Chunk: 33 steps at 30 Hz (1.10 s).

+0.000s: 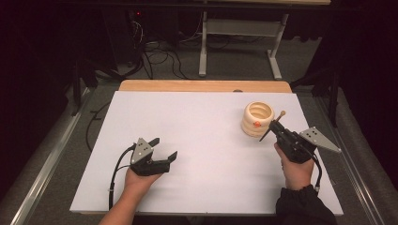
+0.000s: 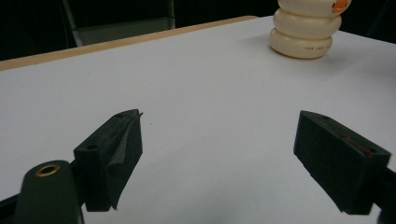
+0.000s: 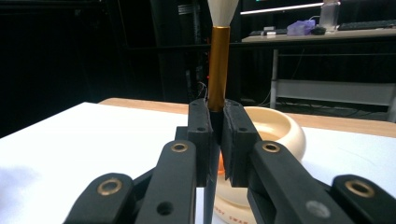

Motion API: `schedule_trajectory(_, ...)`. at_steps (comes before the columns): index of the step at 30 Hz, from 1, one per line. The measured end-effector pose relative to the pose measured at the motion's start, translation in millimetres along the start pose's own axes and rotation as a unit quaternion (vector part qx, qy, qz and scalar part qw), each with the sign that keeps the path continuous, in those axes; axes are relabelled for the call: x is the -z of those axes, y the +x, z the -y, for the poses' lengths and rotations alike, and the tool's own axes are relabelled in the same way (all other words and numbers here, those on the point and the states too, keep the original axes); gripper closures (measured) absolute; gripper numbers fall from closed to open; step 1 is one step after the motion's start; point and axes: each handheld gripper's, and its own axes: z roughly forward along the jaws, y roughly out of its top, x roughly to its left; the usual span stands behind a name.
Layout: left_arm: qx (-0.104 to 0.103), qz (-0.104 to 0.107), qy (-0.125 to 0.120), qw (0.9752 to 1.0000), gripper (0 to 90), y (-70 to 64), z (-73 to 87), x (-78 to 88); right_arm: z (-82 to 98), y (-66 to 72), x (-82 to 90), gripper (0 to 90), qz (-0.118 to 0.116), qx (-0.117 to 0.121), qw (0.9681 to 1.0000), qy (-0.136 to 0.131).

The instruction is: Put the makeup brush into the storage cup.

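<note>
Board (image 1: 206, 140) on table (image 1: 206, 86); holder (image 1: 257, 119) stands at 2 o'clock on the board. Right gripper (image 1: 276, 126) with brush (image 1: 272, 125) just beside it at 4 o'clock; left gripper (image 1: 162, 149) at 8 o'clock.

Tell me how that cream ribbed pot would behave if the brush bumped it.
The pot looks squat with a wide base flat on the table, so it would probably slide rather than tip. Its smooth, glossy sides suggest it could be slippery, perhaps breakable. The brush, clamped in the right hand-held gripper, looks stiff.
</note>
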Motion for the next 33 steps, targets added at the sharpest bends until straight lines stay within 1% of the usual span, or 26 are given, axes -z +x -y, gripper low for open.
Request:
schedule_trajectory(6,-0.002,0.0,0.0,1.0,16.2,-0.2,0.0,-0.1,-1.0,-3.8,2.7,85.5,0.013,0.005,0.9999,-0.006)
schedule_trajectory(9,-0.002,-0.001,0.0,1.0,16.2,-0.4,-0.3,0.2,-1.7,-5.4,3.6,85.5,0.014,0.001,0.9999,-0.009)
schedule_trajectory(14,0.0,0.001,0.0,1.0,15.9,0.0,-0.5,0.4,-3.6,-5.3,4.8,85.5,0.02,0.002,0.9997,-0.015)
schedule_trajectory(18,0.001,0.001,0.001,1.0,15.9,-0.1,-0.5,0.5,-9.9,-5.5,7.4,85.5,0.019,0.001,0.9995,-0.026)
schedule_trajectory(21,-0.003,0.0,0.002,1.0,15.8,-0.2,-0.6,1.1,-16.1,-2.9,7.8,85.5,0.019,0.003,0.9994,-0.031)
schedule_trajectory(23,-0.001,-0.001,0.002,1.0,15.9,-0.2,-0.6,1.4,-19.1,-0.4,6.9,85.5,0.018,0.003,0.9993,-0.034)
schedule_trajectory(26,-0.002,0.001,0.002,1.0,15.8,-1.1,-0.6,1.3,-22.9,3.5,4.7,85.5,0.017,0.007,0.9992,-0.036)
schedule_trajectory(27,-0.002,0.001,0.001,1.0,15.8,-1.1,-0.7,1.3,-24.2,4.8,3.3,85.5,0.02,0.012,0.9991,-0.035)
schedule_trajectory(33,-0.002,-0.002,0.001,1.0,15.9,0.1,-0.7,2.0,-32.5,5.7,-1.4,85.6,0.023,0.015,0.9989,-0.037)
